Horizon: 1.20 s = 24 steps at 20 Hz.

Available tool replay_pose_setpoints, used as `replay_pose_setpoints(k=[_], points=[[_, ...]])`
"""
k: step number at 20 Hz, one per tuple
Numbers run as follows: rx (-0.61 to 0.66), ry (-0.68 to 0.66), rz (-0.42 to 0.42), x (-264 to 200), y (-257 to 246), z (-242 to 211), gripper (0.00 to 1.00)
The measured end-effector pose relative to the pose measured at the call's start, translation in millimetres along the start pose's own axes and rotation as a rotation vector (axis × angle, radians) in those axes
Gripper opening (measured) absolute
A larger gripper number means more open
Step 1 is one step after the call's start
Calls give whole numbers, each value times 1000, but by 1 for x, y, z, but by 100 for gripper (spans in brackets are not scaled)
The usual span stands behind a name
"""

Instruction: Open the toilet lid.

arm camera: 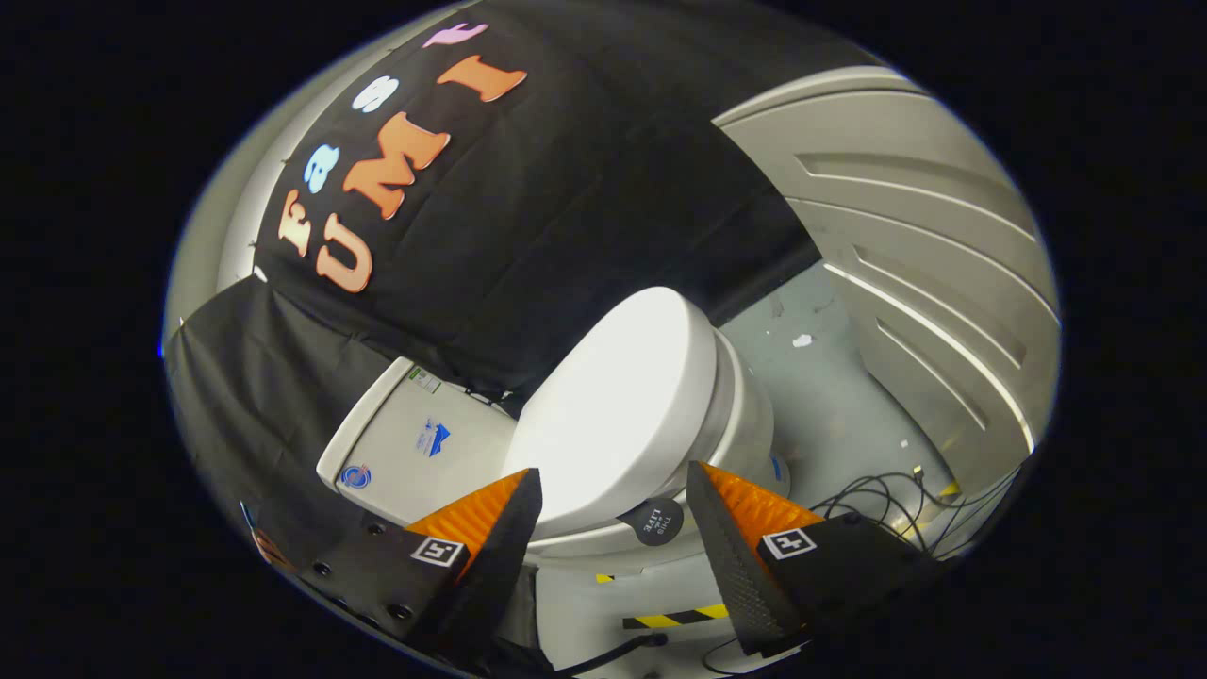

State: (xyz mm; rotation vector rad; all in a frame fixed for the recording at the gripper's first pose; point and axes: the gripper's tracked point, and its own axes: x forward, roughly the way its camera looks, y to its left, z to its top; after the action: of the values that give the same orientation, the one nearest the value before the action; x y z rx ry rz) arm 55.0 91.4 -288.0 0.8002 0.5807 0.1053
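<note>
Spread wide with nothing between its fingers, the hand-held gripper (613, 514) hovered just short of the toilet, the gap lined up on the front edge of the toilet lid (613, 405). That opening looked chosen to straddle the lip, where a small dark tab (657, 521) hung just ahead of the fingers. The lid lay shut over the bowl (750, 415), so lifting was not yet begun. Beyond it sat the cistern (415, 443) against the black cloth wall (585, 207). Loose cables (877, 500) lay on the floor (830, 396) beside the bowl, with ribbed grey panels (905, 245) farther off.
</note>
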Motion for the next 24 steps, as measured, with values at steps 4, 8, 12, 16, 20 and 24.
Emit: replay_pose_setpoints(k=[4,8,12,16,20,24], points=[[103,15,-13,5,-13,-2,99],[206,71,-12,23,-26,-17,99],[296,166,14,41,-26,-43,98],[339,201,21,57,-28,-54,97],[378,210,53,63,-26,-55,85],[384,227,59,69,-29,-62,66]])
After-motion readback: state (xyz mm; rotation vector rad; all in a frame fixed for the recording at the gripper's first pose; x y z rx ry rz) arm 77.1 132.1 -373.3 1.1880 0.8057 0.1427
